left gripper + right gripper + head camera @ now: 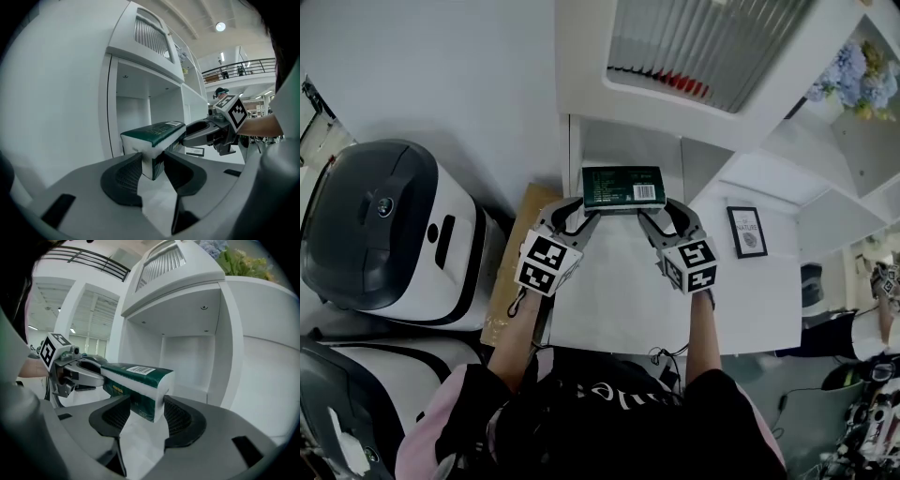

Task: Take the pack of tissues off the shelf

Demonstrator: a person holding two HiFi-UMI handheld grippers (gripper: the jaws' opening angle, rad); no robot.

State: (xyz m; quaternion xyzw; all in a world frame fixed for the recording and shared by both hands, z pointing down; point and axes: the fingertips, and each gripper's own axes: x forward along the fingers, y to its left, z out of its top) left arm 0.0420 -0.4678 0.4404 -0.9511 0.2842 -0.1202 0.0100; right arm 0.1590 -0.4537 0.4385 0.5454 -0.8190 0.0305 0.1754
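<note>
Left gripper (151,161) pinches the tissue pack (623,186) at the shelf (628,145) mouth; right gripper (140,409) gapes round its other end, so I'd close that first.

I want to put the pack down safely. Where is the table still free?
Bare: the white table from the left gripper and right gripper back to the person's body, and the shelf opening behind the pack of tissues. Crowded: around the pack itself; a picture frame stands at the right.

The pack of tissues (623,186) is between the left tool (579,215) and right tool (653,217), before the white shelf (628,145)
</note>
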